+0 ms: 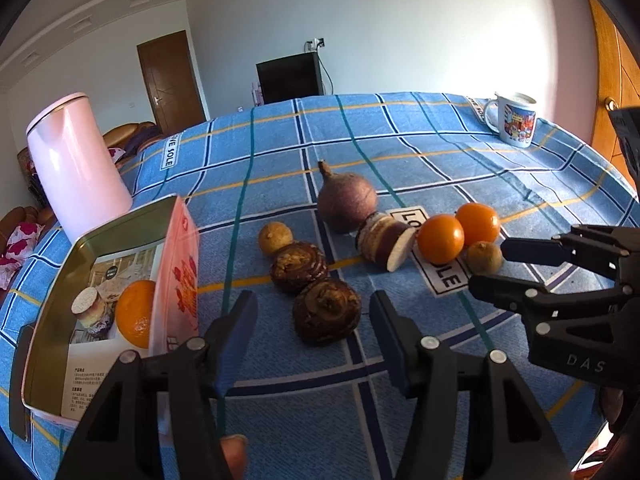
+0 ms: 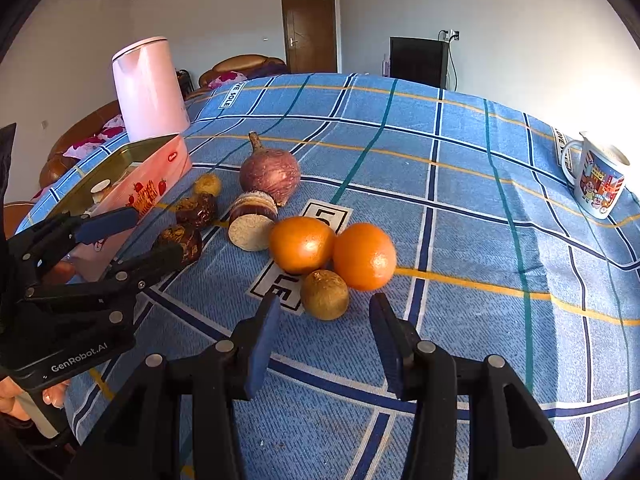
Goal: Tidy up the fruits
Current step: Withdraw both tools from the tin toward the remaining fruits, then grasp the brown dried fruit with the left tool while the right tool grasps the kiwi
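My left gripper (image 1: 313, 298) is open, and the nearer of two dark knobbly roots (image 1: 326, 310) lies just ahead between its fingertips, untouched. Behind it lie the second root (image 1: 298, 266) and a small yellowish fruit (image 1: 275, 238). My right gripper (image 2: 325, 312) is open around a small brown kiwi-like fruit (image 2: 324, 294), pads apart from it. Two oranges (image 2: 302, 244) (image 2: 364, 256) touch that fruit from behind. A cut taro piece (image 2: 252, 224) and a round purple root (image 2: 270, 172) lie further back. The open tin (image 1: 120, 224) at left holds an orange (image 1: 136, 312).
A pink kettle (image 1: 76, 164) stands behind the tin at the table's left edge. A printed mug (image 2: 598, 180) sits at the far right. The blue checked cloth (image 2: 460, 200) is bare to the right of the oranges. A thumb (image 1: 234, 452) shows under the left gripper.
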`<state>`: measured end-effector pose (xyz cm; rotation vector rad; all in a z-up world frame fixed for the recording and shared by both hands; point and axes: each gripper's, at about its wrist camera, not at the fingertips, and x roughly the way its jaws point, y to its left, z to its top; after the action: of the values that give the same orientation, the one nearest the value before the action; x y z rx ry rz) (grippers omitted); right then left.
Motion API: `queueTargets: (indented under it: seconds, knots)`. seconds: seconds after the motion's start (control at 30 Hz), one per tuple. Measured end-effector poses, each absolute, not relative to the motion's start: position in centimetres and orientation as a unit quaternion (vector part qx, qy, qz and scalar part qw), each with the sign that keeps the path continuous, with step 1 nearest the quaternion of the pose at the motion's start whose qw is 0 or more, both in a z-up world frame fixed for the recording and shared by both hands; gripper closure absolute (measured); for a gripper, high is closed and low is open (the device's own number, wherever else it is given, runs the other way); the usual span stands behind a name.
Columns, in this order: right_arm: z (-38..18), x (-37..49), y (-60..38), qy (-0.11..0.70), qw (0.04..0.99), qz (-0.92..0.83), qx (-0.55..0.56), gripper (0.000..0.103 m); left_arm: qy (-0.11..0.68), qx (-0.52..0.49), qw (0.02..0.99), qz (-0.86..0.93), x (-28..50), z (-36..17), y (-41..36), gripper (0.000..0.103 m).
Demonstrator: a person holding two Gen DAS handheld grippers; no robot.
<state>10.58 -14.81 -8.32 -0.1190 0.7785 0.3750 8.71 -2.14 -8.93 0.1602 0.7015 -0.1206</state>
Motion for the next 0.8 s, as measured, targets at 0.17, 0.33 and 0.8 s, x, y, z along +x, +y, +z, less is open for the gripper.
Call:
queueTargets:
  seconds: [0.17, 0.33, 0.8]
  knots:
    - [-8.5, 11.5, -15.0, 0.396, 0.895, 0.201, -0.038, 0.054, 0.378, 0.058, 0.921, -0.076, 10.1, -9.7, -2.0, 0.048]
    - [-8.5, 11.7, -14.6, 0.397, 0.894, 0.202, -0.044, 0.065, 0.4, 0.029, 0.912, -0.084, 10.9, -10.1, -1.5, 0.055]
    - [-7.2, 10.5, -15.4, 0.348, 0.913, 0.209, -0.025, 0.076, 0.356, 0.032, 0.932, -0.065, 9.3, -9.2, -1.1, 0.062]
